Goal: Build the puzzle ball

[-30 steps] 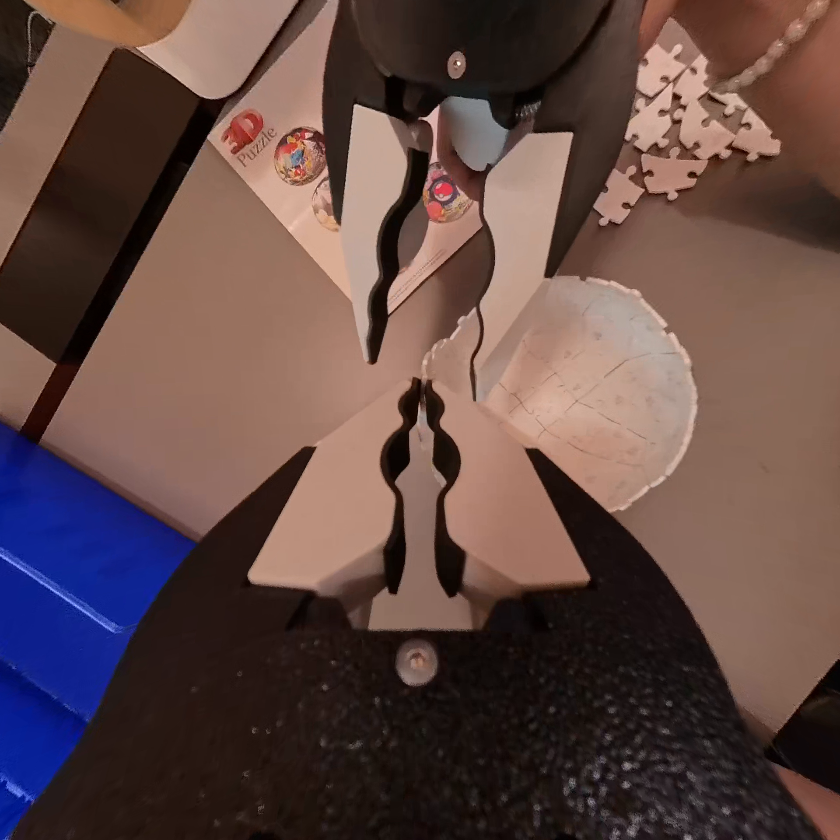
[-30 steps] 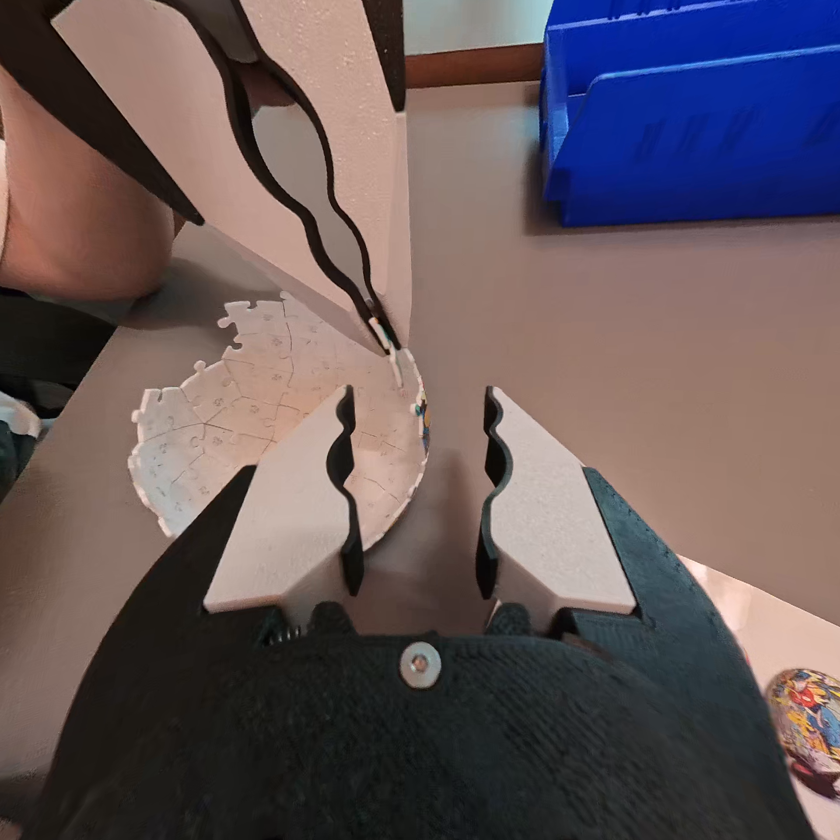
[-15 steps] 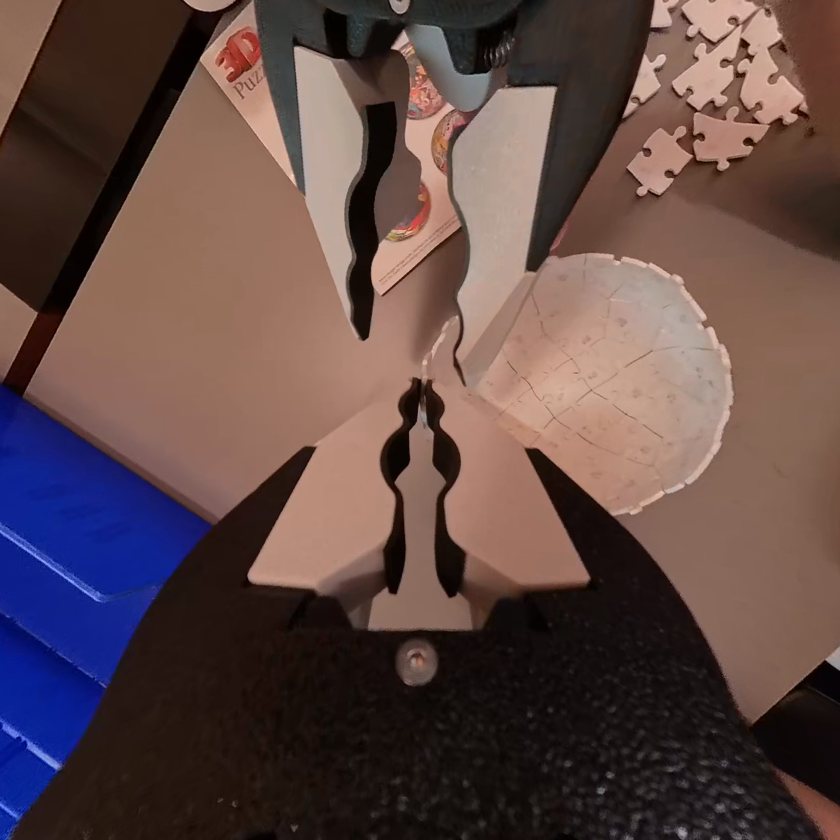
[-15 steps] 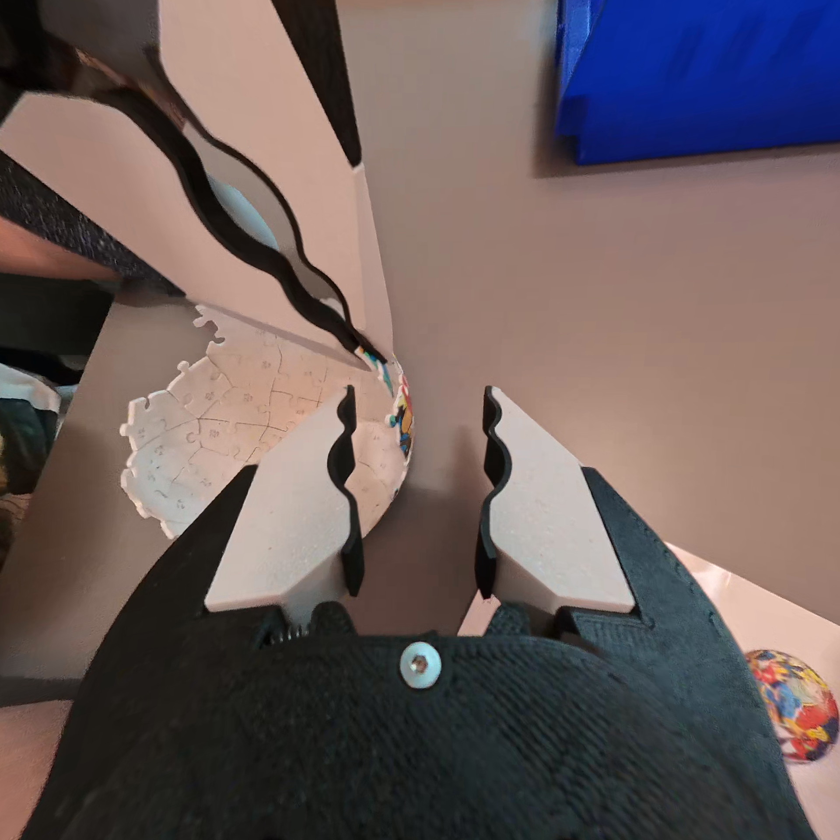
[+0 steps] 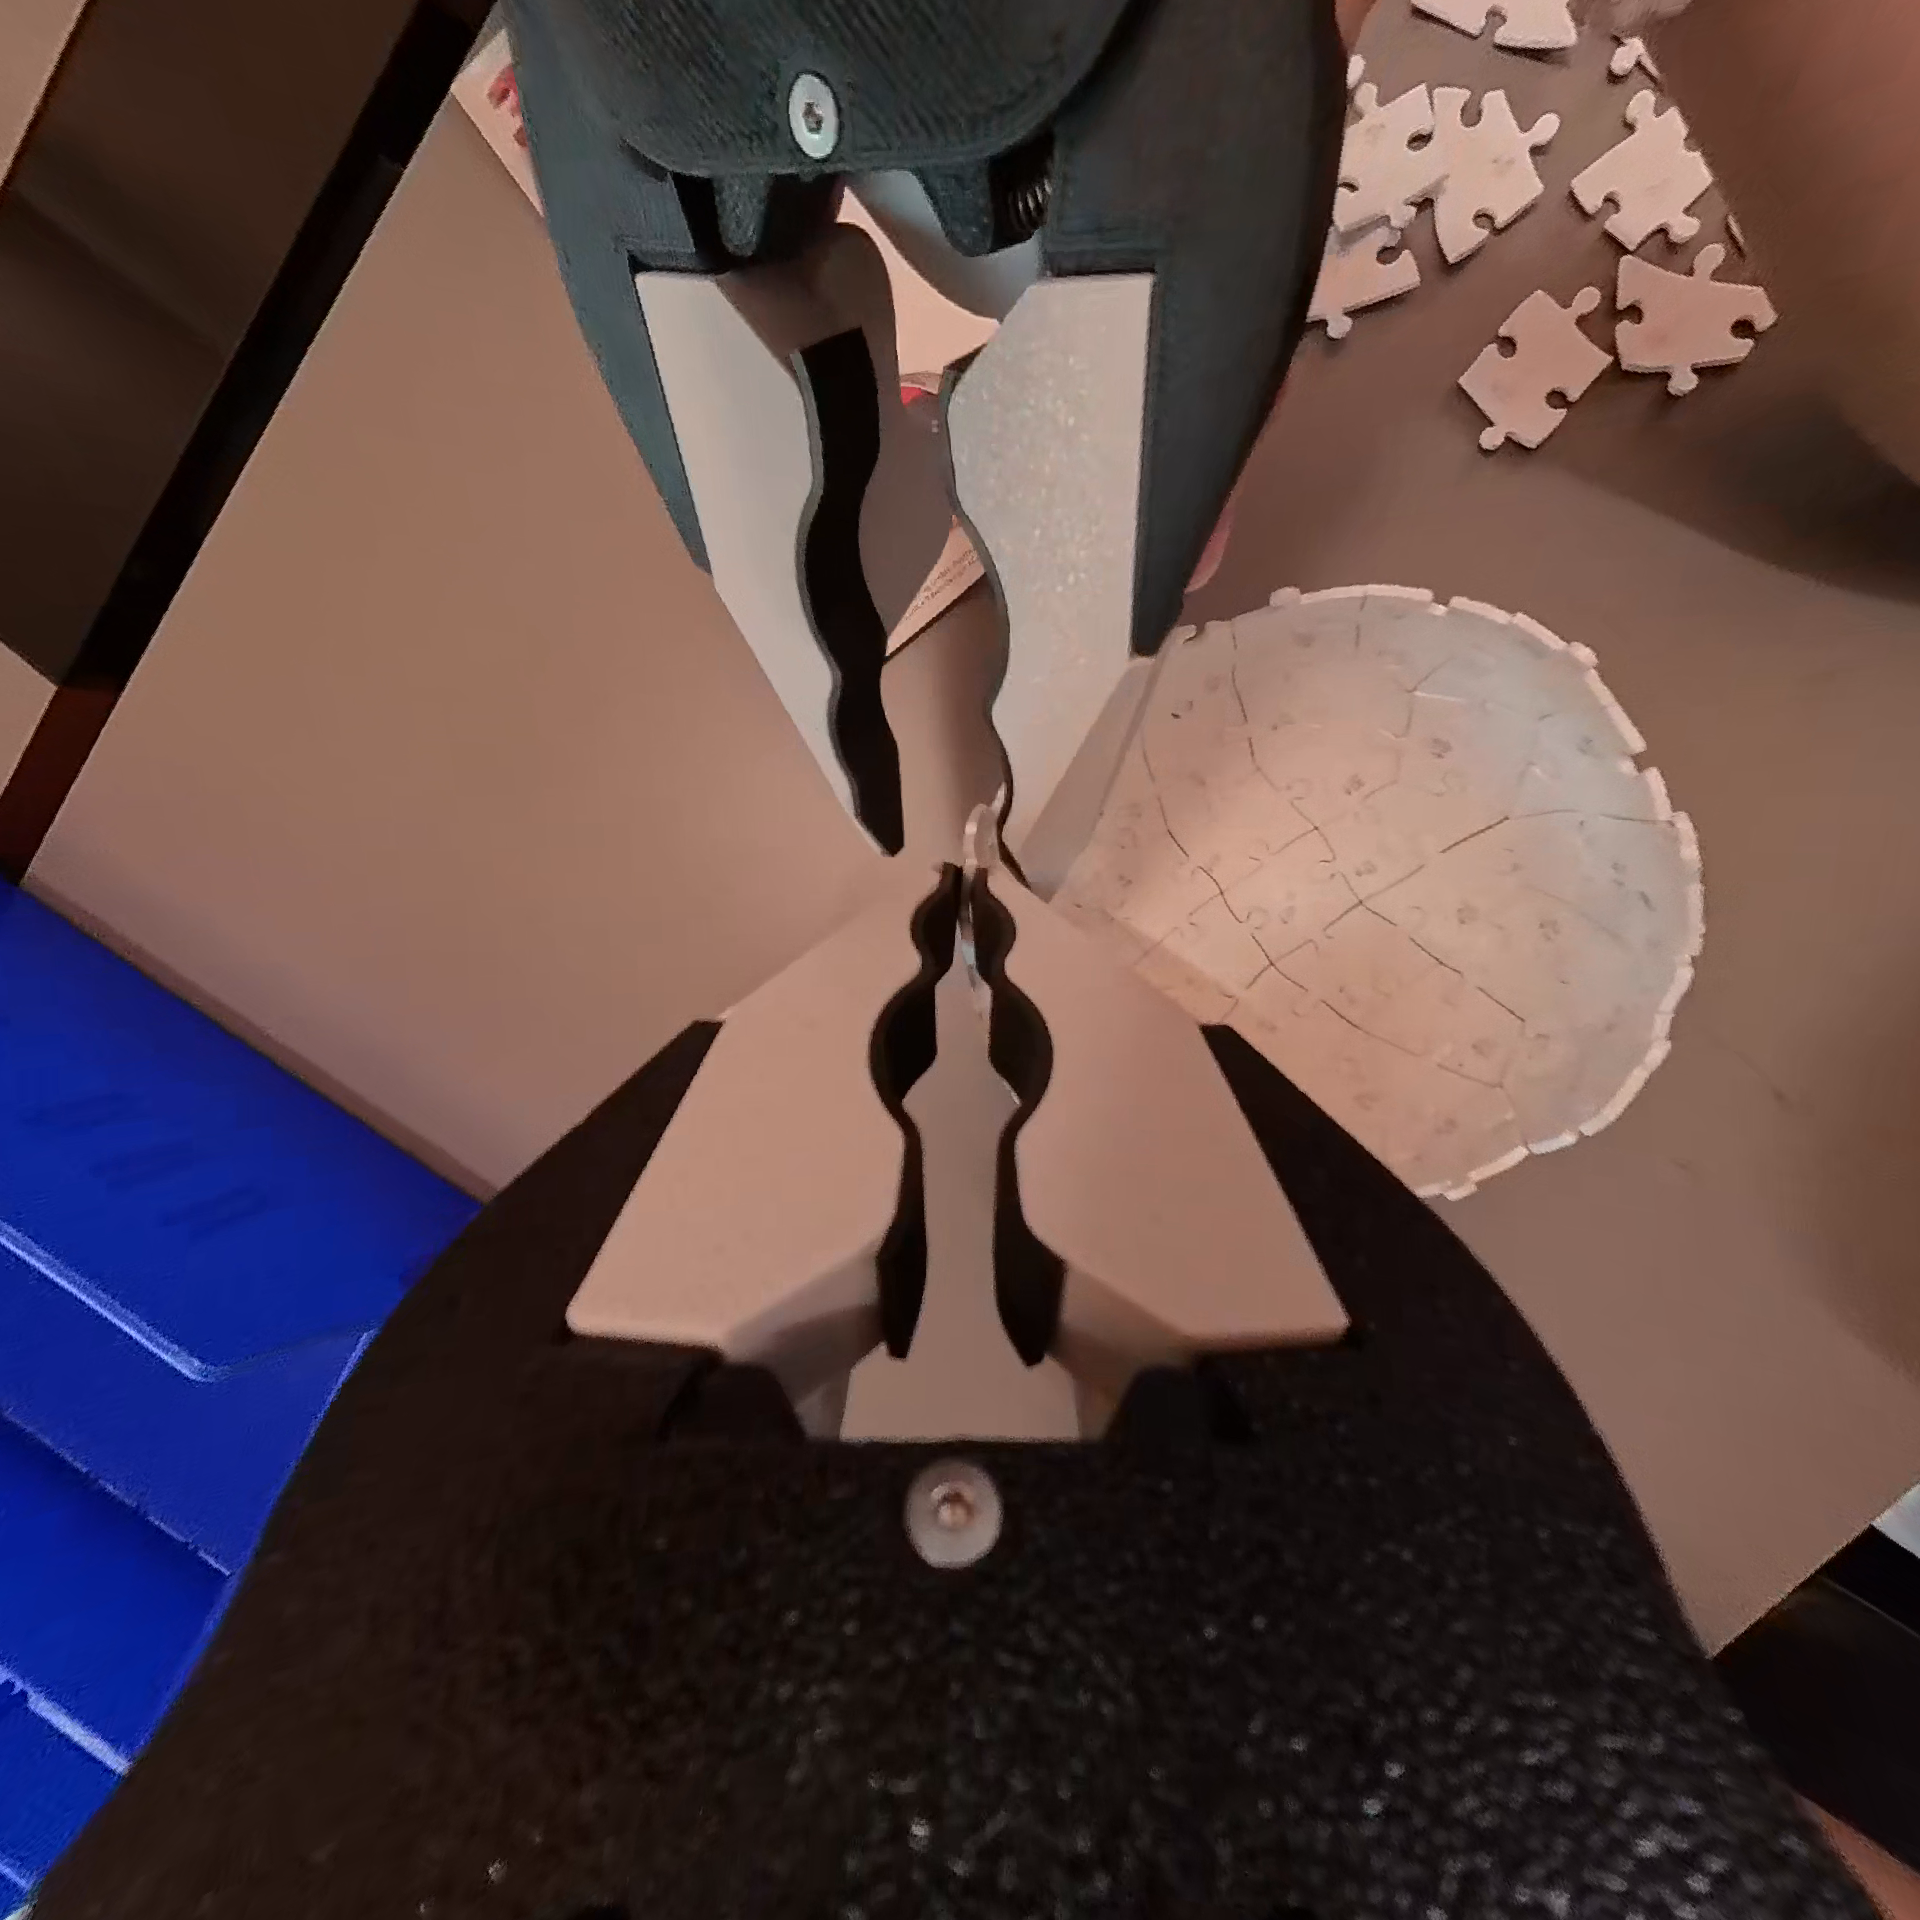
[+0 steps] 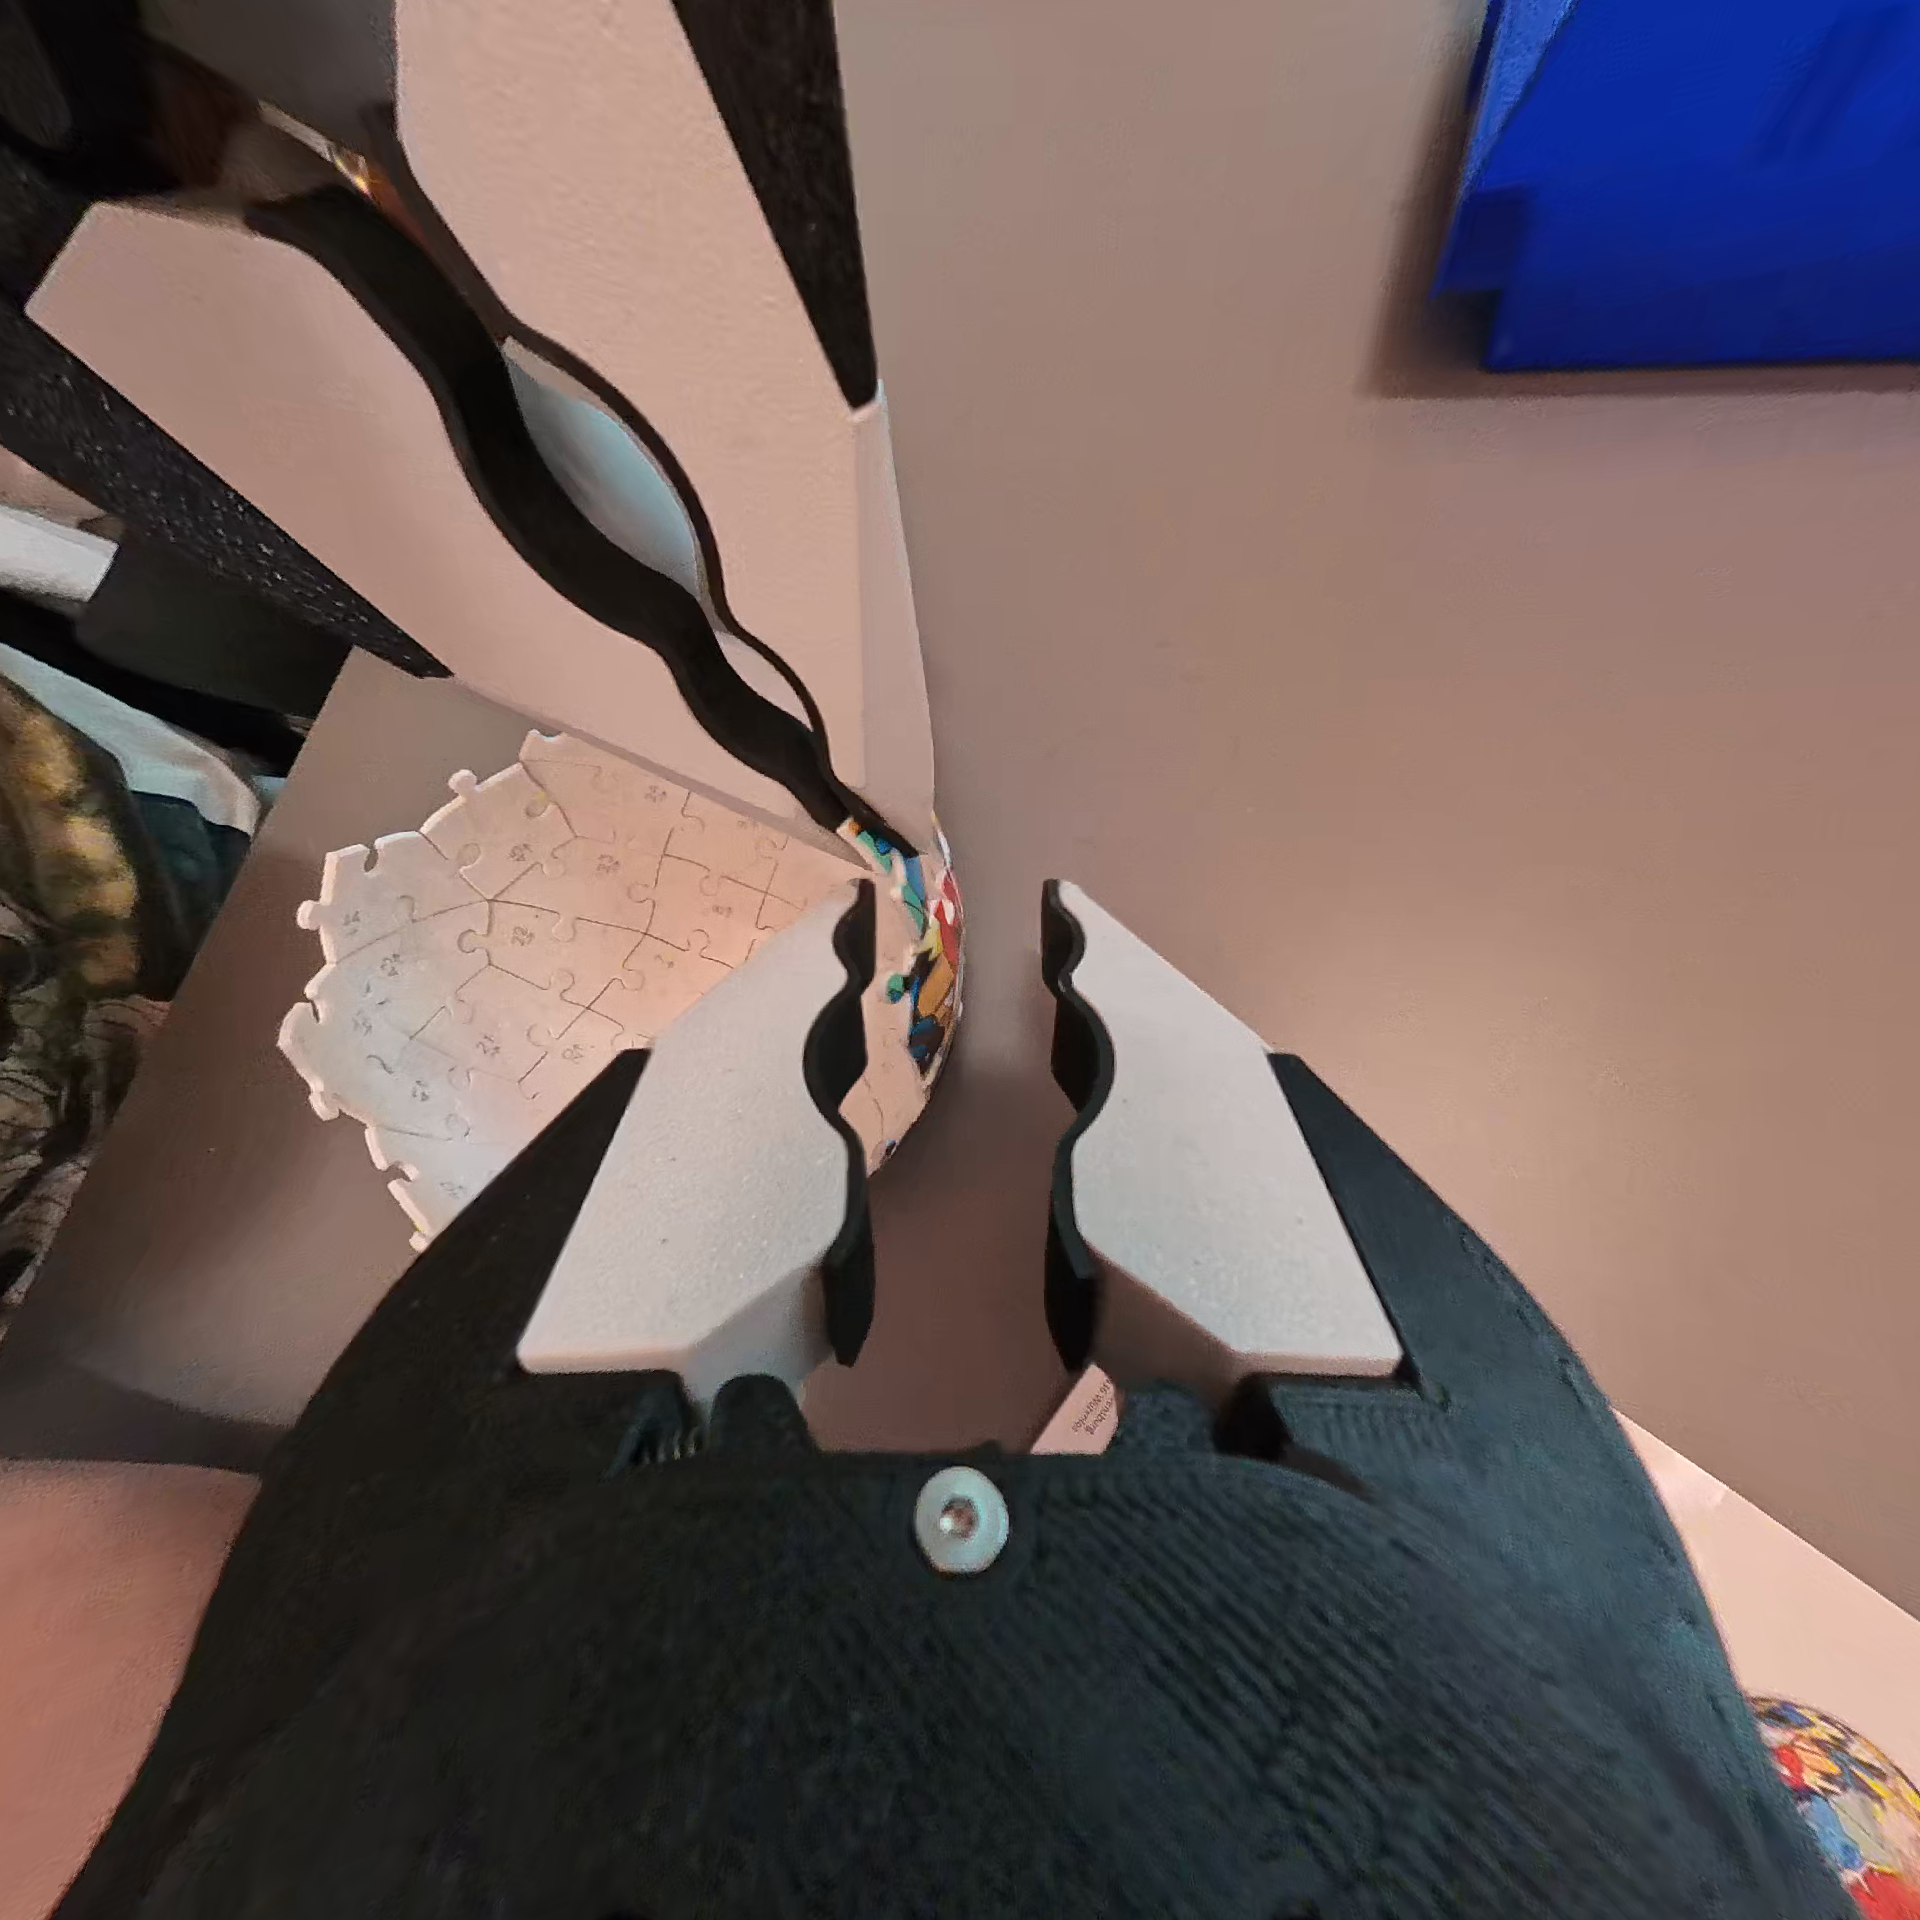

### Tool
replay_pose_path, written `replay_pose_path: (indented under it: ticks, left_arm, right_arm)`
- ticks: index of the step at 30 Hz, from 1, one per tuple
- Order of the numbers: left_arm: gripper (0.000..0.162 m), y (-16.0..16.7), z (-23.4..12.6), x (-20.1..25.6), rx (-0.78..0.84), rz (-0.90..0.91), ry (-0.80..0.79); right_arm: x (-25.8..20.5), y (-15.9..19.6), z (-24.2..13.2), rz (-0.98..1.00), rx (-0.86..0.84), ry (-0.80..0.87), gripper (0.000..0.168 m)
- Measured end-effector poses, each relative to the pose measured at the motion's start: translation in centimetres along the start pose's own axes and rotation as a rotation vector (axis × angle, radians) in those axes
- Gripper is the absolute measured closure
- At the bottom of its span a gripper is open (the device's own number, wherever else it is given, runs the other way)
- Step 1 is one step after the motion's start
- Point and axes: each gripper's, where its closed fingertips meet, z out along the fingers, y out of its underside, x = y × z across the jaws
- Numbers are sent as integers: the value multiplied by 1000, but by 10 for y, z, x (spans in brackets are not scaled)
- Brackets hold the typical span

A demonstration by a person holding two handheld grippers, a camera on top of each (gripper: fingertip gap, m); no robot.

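1. Puzzle ball [image 5: 1455,883]: a half-built shell lying hollow side up on the table [image 5: 416,675], its rim pinched in the closed left gripper [image 5: 961,899].
2. Handling, judged: light, thin, stiff pieces; seams could pop. Best held at the rim edge.
3. Right gripper [image 6: 956,899] open, holding nothing, tips straddling the same rim from the opposite side, nose to nose with the left.
4. Loose pieces [image 5: 1538,379] lie beyond the right gripper.

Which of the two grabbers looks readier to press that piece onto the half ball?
The left gripper: its fingers are shut on the puzzle piece at the rim of the half ball. The right gripper is open and empty.
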Motion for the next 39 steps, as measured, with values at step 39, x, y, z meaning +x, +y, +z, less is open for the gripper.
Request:
replay_pose_path:
  ticks: [39]
  left_arm:
    - [138, 19, -2, -5, -31, -70, -19]
  right_arm:
    - [-1, 0, 11, -61, 14, 61, 165]
